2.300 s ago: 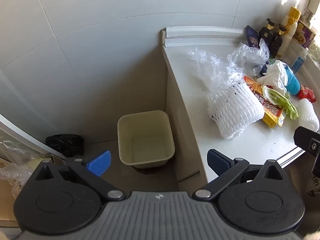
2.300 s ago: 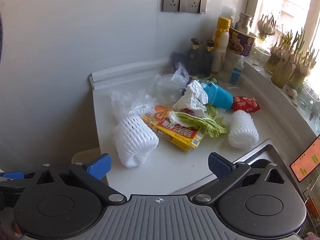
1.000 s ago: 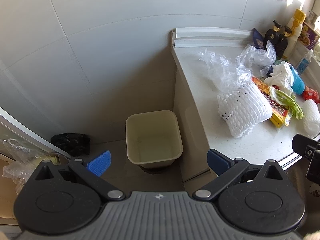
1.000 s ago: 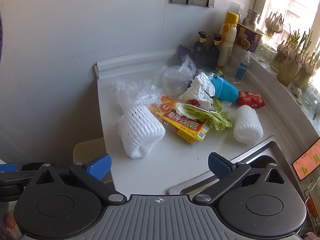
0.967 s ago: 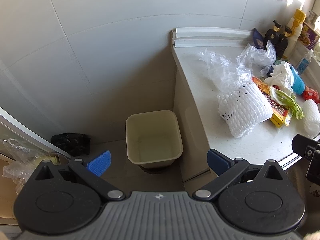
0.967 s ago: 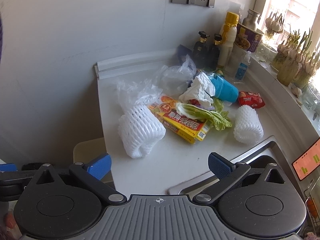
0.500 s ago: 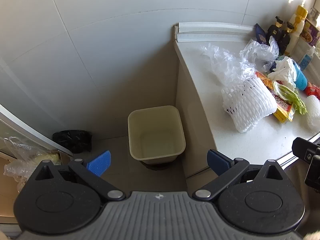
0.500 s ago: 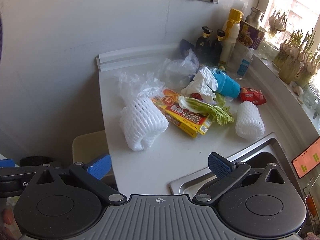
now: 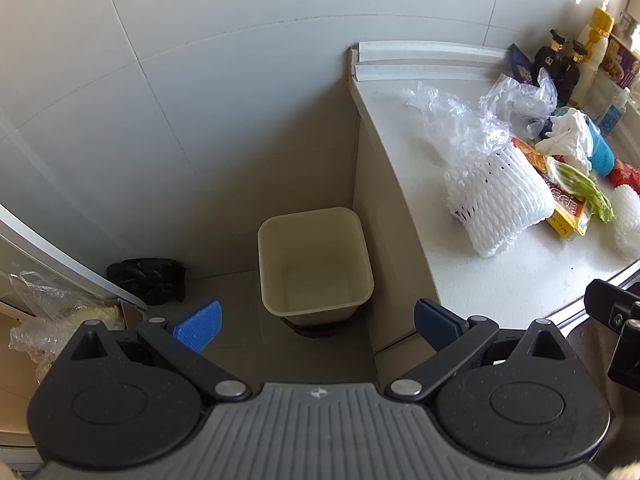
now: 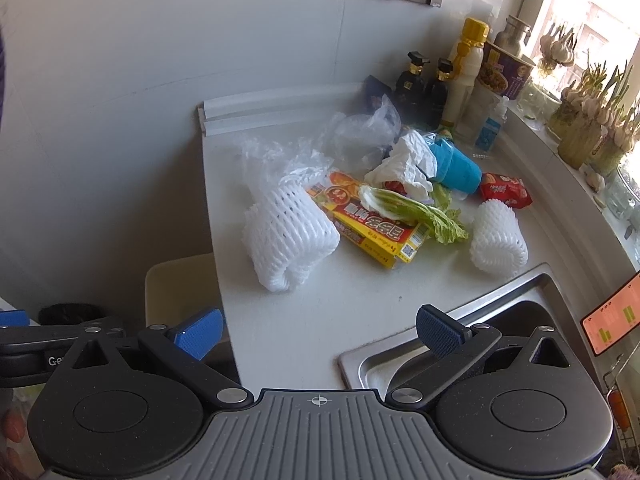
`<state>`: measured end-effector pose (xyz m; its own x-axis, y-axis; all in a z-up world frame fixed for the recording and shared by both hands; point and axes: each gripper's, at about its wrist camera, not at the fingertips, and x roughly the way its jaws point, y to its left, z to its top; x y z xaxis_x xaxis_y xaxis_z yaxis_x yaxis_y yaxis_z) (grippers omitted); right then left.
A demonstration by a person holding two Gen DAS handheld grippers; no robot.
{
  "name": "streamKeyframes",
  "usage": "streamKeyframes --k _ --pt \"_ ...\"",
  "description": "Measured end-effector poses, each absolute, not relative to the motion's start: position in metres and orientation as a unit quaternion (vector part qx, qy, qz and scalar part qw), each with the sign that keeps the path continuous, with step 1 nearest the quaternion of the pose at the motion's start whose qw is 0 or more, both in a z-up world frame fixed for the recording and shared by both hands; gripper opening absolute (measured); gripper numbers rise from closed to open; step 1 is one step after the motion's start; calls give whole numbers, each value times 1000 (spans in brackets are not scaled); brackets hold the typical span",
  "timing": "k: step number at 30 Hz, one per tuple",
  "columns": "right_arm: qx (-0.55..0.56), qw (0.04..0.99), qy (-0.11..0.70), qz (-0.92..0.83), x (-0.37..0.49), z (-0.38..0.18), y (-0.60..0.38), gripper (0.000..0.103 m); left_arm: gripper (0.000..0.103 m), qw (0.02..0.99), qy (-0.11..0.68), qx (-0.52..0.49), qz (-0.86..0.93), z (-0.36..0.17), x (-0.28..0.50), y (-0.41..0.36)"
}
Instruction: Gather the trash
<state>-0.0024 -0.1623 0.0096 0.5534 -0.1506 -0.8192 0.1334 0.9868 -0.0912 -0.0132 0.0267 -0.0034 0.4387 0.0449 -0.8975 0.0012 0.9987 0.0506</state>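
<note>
Two foam nets [image 10: 288,232] – flat, yellow box [image 10: 372,224] crosswise between.

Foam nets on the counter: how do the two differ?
The left foam net looks bigger than the right foam net. The left one lies at the counter's bin-side edge, touching the yellow box and clear plastic wrap; the right one lies apart, by the sink corner. Both are white mesh sleeves on their sides.
</note>
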Motion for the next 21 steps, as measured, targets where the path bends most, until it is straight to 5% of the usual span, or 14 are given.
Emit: streamKeyframes --k 21 --pt "-9 882 465 -73 1 10 -166 103 103 847 530 19 19 -4 -13 23"
